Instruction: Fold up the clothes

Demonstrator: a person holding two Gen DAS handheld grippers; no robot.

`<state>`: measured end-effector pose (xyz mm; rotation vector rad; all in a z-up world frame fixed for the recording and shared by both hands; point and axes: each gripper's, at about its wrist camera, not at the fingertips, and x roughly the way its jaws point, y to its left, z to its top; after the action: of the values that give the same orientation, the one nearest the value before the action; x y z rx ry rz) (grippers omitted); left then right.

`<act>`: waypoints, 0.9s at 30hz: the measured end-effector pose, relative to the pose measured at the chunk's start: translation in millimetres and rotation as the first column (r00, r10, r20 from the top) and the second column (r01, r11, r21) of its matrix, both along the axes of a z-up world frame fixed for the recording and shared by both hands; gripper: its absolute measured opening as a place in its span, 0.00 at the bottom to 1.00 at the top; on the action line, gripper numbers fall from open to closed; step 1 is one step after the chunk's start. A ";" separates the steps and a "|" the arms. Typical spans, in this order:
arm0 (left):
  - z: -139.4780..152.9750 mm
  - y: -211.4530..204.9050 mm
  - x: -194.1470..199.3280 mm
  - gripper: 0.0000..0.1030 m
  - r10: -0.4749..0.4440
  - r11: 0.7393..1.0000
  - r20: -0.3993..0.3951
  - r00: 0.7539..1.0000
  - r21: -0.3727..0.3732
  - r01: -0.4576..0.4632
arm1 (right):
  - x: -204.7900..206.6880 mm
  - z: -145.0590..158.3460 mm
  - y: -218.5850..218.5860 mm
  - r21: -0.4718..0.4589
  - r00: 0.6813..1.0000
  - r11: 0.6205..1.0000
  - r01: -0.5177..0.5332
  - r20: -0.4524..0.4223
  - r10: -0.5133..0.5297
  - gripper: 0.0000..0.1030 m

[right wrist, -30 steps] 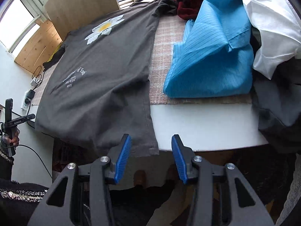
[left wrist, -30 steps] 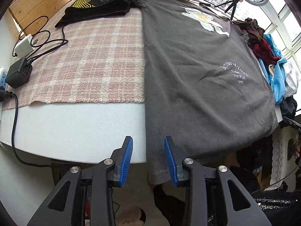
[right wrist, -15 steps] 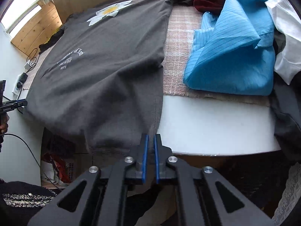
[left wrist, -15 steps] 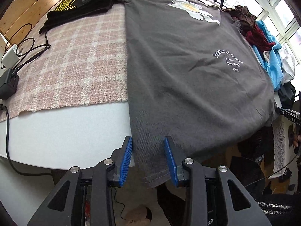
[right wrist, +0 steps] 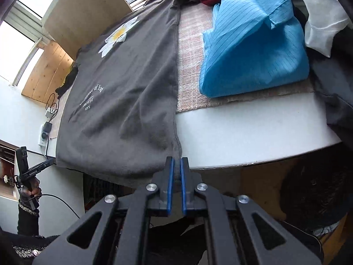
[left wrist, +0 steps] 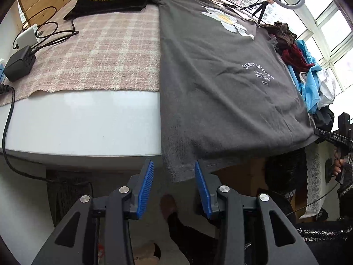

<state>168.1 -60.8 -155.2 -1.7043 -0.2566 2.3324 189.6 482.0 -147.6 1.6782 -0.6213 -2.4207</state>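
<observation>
A dark grey T-shirt (left wrist: 220, 84) with a white daisy print and white lettering lies spread flat on the table, its hem hanging over the near edge. My left gripper (left wrist: 174, 170) is open, its blue pads on either side of the shirt's left hem corner. In the right wrist view the same T-shirt (right wrist: 123, 92) lies to the left, and my right gripper (right wrist: 175, 165) is shut on its right hem corner at the table edge.
A pink plaid cloth (left wrist: 92, 57) covers the white table (left wrist: 83, 128). A black charger (left wrist: 18, 66) with cables and dark folded clothes (left wrist: 110, 2) lie at the left. A blue garment (right wrist: 251, 50) and a clothes pile (left wrist: 308, 77) lie at the right.
My right gripper closed on the shirt's right hem corner and pulled it toward the table edge. My left gripper stayed open and came in around the left hem corner.
</observation>
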 end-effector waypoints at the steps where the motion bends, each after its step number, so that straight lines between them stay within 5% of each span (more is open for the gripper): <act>1: -2.2 -0.4 -0.3 0.38 0.006 1.000 0.001 1.000 0.002 -0.006 | -0.8 0.5 0.2 0.003 1.000 1.000 0.002 0.004 -0.002 0.06; 10: -25.0 8.6 -5.2 0.34 -0.010 0.998 0.026 1.000 0.059 0.008 | -5.5 11.1 -8.7 0.057 1.000 0.998 -0.011 0.007 0.010 0.06; 11: -24.0 9.9 -4.9 0.16 -0.015 0.998 0.023 1.000 0.062 0.014 | -4.9 11.6 -9.4 0.063 1.000 0.998 -0.011 0.008 0.010 0.06; 12: -20.2 11.4 -4.1 0.08 -0.023 0.998 0.017 1.000 0.058 0.022 | -4.3 11.8 -10.1 0.070 1.000 0.997 -0.011 0.009 0.010 0.06; 16: -4.0 17.8 -0.3 0.07 -0.059 0.997 -0.011 0.998 0.046 0.059 | -1.7 18.9 -9.0 0.137 1.000 0.990 0.019 -0.012 -0.018 0.06; 21: 4.1 11.0 7.2 0.18 -0.068 0.997 -0.033 0.997 0.026 0.069 | -11.0 9.3 -15.7 0.317 0.993 0.948 -0.018 0.117 -0.020 0.06; 27: 29.8 20.5 6.8 0.18 -0.093 0.995 -0.078 0.993 0.020 0.095 | -37.9 66.0 -24.4 0.239 1.000 0.971 -0.016 -0.010 0.019 0.26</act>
<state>174.8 -40.3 -125.4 -1.5761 -0.1851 2.3108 151.7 457.6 -81.7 1.7428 -0.3216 -2.5782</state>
